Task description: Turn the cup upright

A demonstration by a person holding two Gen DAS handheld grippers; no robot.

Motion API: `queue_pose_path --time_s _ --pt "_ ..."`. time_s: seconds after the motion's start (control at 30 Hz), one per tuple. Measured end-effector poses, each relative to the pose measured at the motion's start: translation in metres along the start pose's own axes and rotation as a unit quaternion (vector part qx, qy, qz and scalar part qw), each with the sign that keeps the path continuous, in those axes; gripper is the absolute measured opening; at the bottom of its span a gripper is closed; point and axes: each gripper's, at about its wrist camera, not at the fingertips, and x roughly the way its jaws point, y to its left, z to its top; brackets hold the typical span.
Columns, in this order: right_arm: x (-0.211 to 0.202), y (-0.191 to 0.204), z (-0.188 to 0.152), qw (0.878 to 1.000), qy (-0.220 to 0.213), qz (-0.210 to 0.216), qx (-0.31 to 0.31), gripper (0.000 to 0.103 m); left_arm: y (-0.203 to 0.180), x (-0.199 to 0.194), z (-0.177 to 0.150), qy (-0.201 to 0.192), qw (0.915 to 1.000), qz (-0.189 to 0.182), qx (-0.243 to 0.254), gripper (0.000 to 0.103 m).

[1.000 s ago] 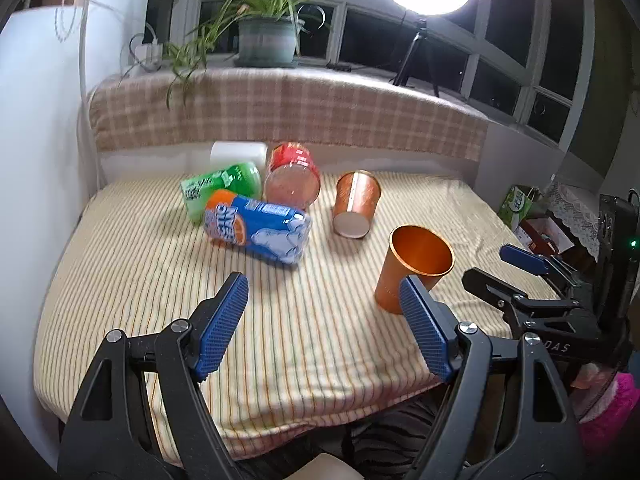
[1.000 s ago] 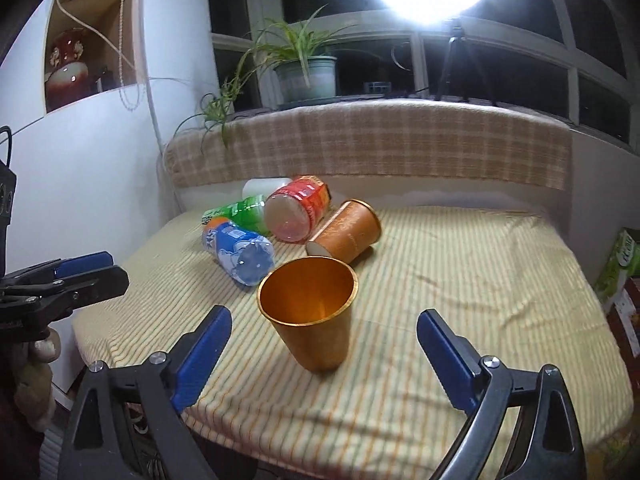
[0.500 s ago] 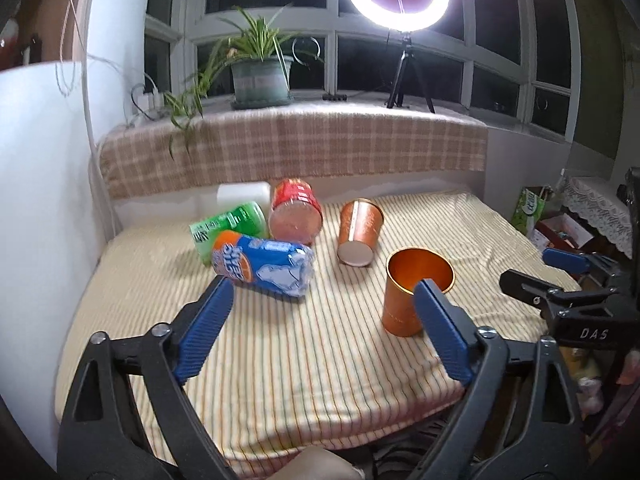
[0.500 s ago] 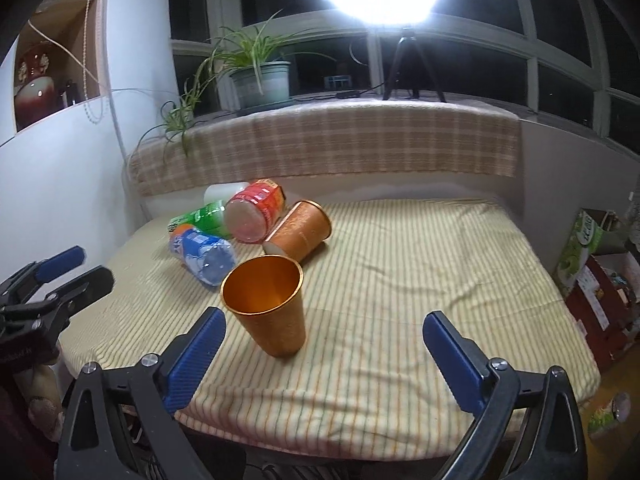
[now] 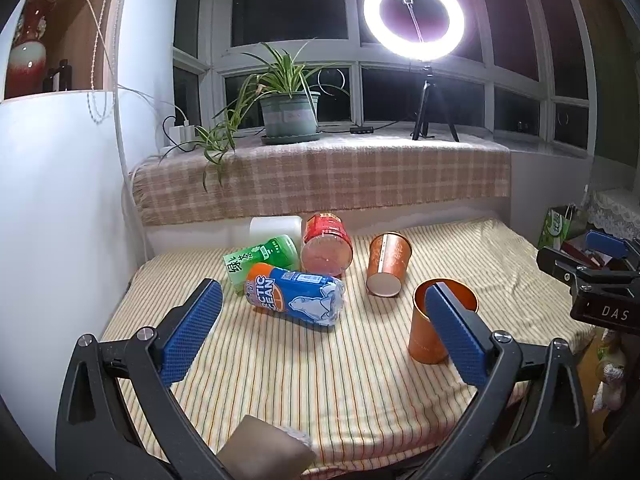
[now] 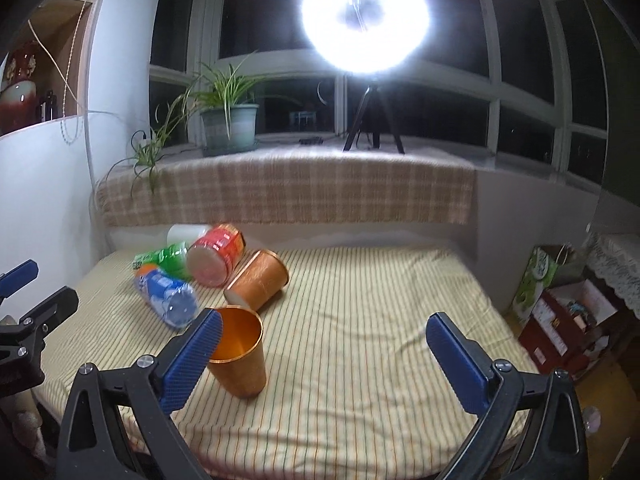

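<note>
A plain orange metal cup (image 5: 430, 332) stands upright, mouth up, near the front right of the striped table; it also shows in the right wrist view (image 6: 240, 360). A second patterned orange cup (image 5: 387, 266) lies on its side behind it, also seen in the right wrist view (image 6: 260, 280). My left gripper (image 5: 320, 336) is open and empty, back from the table's front edge. My right gripper (image 6: 324, 360) is open and empty, to the right of the upright cup.
A blue bottle (image 5: 296, 300), a green bottle (image 5: 260, 260), a red can (image 5: 326, 244) and a white container (image 5: 276, 228) lie at the back left. The table (image 5: 320, 380) has a striped cloth. A potted plant (image 5: 290, 108) and ring light (image 5: 414, 20) stand on the sill behind.
Both grippers have drawn back and risen from the table, so the upright cup looks farther away. The cup stays upright where it stood. Both grippers stay open.
</note>
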Motion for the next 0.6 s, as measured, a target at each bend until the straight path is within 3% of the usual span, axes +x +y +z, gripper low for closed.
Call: queue_pose_path --time_s 0.6 --pt "-0.0077 0.0034 0.0053 0.999 -0.031 -0.011 -0.005 0.103 0.0051 -0.0038 0.0034 -0.007 0.9999 0.007 -0.011 0.103"
